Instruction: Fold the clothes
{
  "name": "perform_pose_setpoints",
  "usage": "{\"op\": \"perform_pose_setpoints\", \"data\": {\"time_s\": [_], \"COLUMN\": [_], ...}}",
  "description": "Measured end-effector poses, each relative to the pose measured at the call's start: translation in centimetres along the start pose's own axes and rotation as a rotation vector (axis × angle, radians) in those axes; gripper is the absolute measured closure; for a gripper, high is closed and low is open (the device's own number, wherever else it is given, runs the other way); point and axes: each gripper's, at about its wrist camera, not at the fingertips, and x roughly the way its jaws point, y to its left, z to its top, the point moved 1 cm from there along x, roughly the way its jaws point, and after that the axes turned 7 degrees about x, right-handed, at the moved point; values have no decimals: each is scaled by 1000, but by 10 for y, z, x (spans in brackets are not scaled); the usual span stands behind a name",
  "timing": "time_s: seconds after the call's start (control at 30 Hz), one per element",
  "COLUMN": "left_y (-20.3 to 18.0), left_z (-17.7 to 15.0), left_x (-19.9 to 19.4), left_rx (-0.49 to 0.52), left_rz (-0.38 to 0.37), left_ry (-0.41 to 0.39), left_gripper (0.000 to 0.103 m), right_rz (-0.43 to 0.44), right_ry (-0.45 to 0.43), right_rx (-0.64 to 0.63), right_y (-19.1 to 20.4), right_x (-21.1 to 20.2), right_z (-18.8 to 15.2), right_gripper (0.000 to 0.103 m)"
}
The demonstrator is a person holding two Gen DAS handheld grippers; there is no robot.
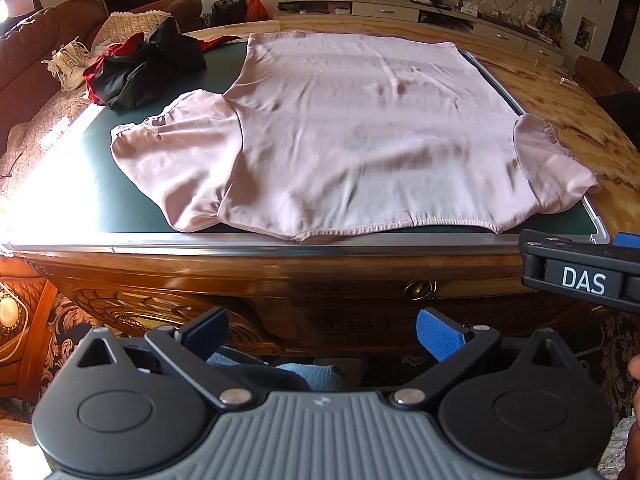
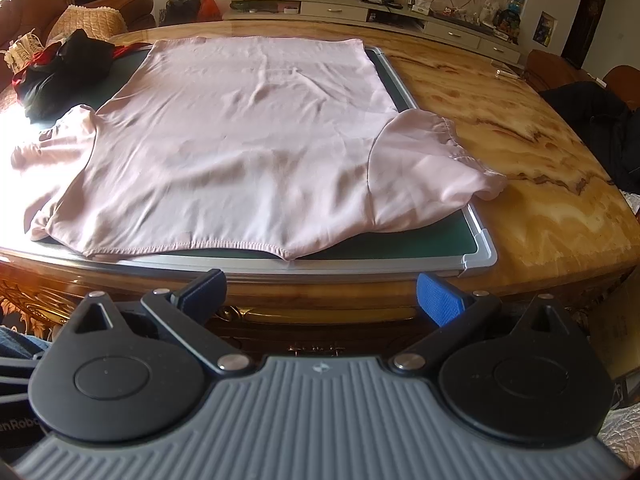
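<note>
Left gripper (image 1: 322, 334): fingers (image 1: 440, 338) spread wide, nothing between them, held off the near edge of the table and below its top, short of the cloth. Right gripper (image 2: 322, 298): fingers (image 2: 440, 298) likewise spread wide and empty, held just short of the near table edge. In the left view part of the right gripper's body shows at the right border, level with the near rail of the board.

Landmark taken: the green board (image 1: 100, 184) with its metal frame, lying flat on the wooden table (image 2: 520, 128).

Pink shirt (image 1: 360, 132): spread flat on the green board, covering most of it, one layer, lightly creased. Its stitched edge with a shallow notch runs along the board's near rail, touching or slightly over it. Its opposite straight edge reaches the board's far rail. One sleeve (image 1: 176, 152) lies on the board's left part, rumpled, fully on the green surface. The other sleeve (image 2: 432, 160) overhangs the board's right rail and rests partly on the table top.

Black and red garment (image 1: 140, 68): bunched in a heap at the board's far left corner, apart from the pink shirt's body, near its left sleeve.

Beyond the board's far rail: a long low cabinet (image 2: 360, 8) crowded with bottles and small items. To the board's left: a brown sofa (image 1: 36, 48).
</note>
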Motion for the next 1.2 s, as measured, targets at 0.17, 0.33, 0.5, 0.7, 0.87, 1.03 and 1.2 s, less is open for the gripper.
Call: {"op": "perform_pose_setpoints", "data": {"time_s": [0.17,0.33,0.5,0.7,0.87,1.03,1.2], "left_y": [-2,-4,-4,6,37,84,129], "left_z": [-1,-1,-1,6,17,20,12], "left_x": [0,0,-1,-7,-14,-9,-2], "left_rx": [-3,-3,-4,-25,-94,-195,-280], "left_rz": [1,2,2,1,43,92,146], "left_ry": [-2,-6,-10,-27,-55,-60,-53], "left_gripper": [0,0,0,0,0,0,0], "right_rz": [1,1,8,75,236,429,564], "right_ry": [-1,3,1,-2,-6,-15,-2], "right_rx": [0,1,-5,17,70,-21,-214], "right_y": [0,0,2,2,6,54,144], "right_x": [1,2,3,2,1,2,11], "right_z": [0,-1,0,2,20,49,70], "right_gripper": [0,0,0,0,0,0,0]}}
